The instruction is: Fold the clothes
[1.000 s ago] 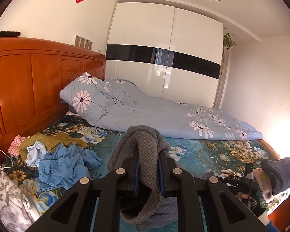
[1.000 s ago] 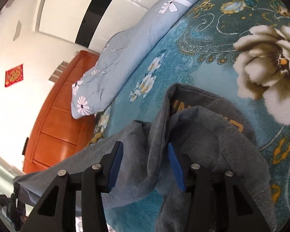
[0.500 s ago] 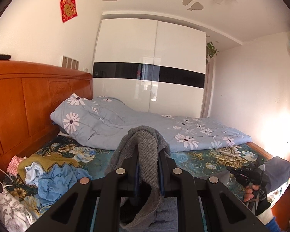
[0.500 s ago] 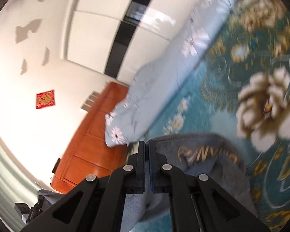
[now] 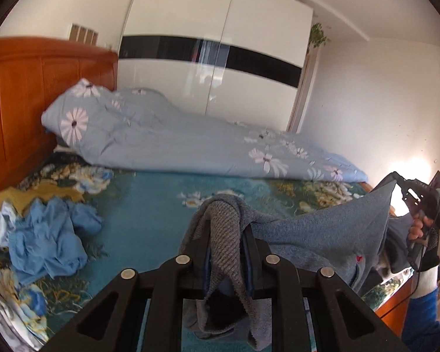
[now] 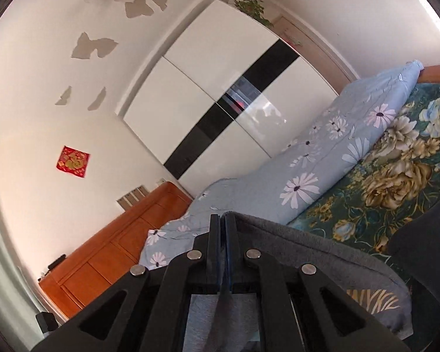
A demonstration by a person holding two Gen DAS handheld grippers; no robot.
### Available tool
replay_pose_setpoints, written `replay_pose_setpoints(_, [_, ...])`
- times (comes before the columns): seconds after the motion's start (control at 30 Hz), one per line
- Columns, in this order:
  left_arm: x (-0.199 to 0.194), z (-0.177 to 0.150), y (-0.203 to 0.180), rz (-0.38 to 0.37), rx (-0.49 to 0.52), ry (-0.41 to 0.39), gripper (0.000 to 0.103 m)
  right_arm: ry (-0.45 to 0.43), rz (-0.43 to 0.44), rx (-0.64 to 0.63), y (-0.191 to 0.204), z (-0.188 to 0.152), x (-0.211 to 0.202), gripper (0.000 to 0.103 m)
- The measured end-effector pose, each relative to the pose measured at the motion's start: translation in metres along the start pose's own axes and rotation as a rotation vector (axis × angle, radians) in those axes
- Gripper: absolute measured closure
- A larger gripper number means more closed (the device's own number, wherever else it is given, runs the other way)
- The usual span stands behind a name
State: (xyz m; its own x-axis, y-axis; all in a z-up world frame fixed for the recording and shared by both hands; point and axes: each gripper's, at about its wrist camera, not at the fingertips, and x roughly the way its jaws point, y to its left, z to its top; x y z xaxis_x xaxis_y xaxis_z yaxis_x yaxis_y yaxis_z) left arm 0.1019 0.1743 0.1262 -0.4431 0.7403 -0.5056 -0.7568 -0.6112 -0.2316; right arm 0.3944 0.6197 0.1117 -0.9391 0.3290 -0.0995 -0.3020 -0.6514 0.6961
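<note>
- Left tool [image 5: 226,228] of mine is clamped on a bunched, ribbed edge of the grey sweater [image 5: 316,234]; the knit rises in a hump above the two fingers and hangs down between them.
- From that grip the sweater stretches across to the right, lifted above the bed [image 5: 149,205], up to a raised peak at my right tool [image 5: 396,180].
- My right hand [image 5: 419,226] shows at the right edge of the left wrist view, wrapped round the handle of that tool.
- Right tool [image 6: 223,220], seen through its own camera, has its fingers pressed together on a thin fold of the same sweater, whose grey cloth [image 6: 308,252] spreads to the right with yellowish lettering [image 6: 372,300] on it.
- On the teal floral bed cover, a rumpled blue garment [image 5: 44,240] lies to the left, touching an olive-yellow piece [image 5: 44,193] beside it.
- A light-blue quilt [image 5: 173,143] with white daisies lies along the far side of the bed, against the wooden headboard [image 5: 23,99].
- Behind it stands a white wardrobe [image 5: 214,32] with a black band.
</note>
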Motion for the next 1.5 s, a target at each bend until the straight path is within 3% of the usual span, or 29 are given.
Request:
replay_pose_setpoints(0.1, [0.050,-0.011,0.020,0.012,-0.037,0.078,0.084,0.054,-0.066,0.018,-0.023,-0.016,0.051,0.100])
replay_pose_setpoints(0.23, [0.097,0.013,0.050,0.025,-0.073,0.102,0.084,0.110,-0.095,0.072,-0.044,-0.021,0.118,0.100])
replay_pose_setpoints(0.37, [0.157,0.054,0.092,0.051,-0.138,0.125,0.084,0.139,-0.126,0.036,-0.041,-0.003,0.192,0.100])
replay_pose_setpoints(0.5, [0.230,0.060,0.133,0.122,-0.146,0.218,0.082,0.221,-0.206,-0.009,-0.049,-0.007,0.268,0.100])
replay_pose_setpoints(0.63, [0.294,0.029,0.169,0.122,-0.222,0.360,0.082,0.350,-0.315,-0.012,-0.081,-0.043,0.319,0.100])
replay_pose_setpoints(0.73, [0.308,0.013,0.177,0.108,-0.255,0.412,0.080,0.401,-0.368,-0.014,-0.101,-0.067,0.335,0.098])
replay_pose_setpoints(0.83, [0.298,0.011,0.174,0.062,-0.259,0.400,0.055,0.404,-0.373,-0.037,-0.103,-0.071,0.327,0.096])
replay_pose_setpoints(0.87, [0.291,0.012,0.169,0.050,-0.245,0.391,0.043,0.401,-0.366,-0.045,-0.100,-0.070,0.320,0.084])
replay_pose_setpoints(0.9, [0.284,0.013,0.164,0.039,-0.231,0.381,0.039,0.399,-0.359,-0.053,-0.096,-0.068,0.314,0.061])
replay_pose_setpoints(0.97, [0.265,0.015,0.151,0.026,-0.195,0.352,0.036,0.393,-0.328,-0.073,-0.085,-0.066,0.297,0.041])
replay_pose_setpoints(1.07, [0.245,0.006,0.135,-0.011,-0.178,0.344,0.023,0.393,-0.256,-0.138,-0.058,-0.071,0.249,0.036])
replay_pose_setpoints(1.23, [0.248,-0.029,0.114,-0.042,-0.171,0.442,0.023,0.459,-0.238,-0.244,-0.039,-0.107,0.155,0.032])
replay_pose_setpoints(1.37, [0.263,-0.037,0.109,0.001,-0.173,0.432,0.025,0.492,-0.284,-0.209,-0.054,-0.127,0.095,0.032])
replay_pose_setpoints(1.43, [0.265,-0.038,0.104,-0.009,-0.172,0.422,0.034,0.489,-0.316,-0.214,-0.058,-0.132,0.069,0.032])
replay_pose_setpoints(1.5, [0.267,-0.038,0.093,0.021,-0.125,0.435,0.051,0.483,-0.351,-0.233,-0.059,-0.136,0.048,0.032])
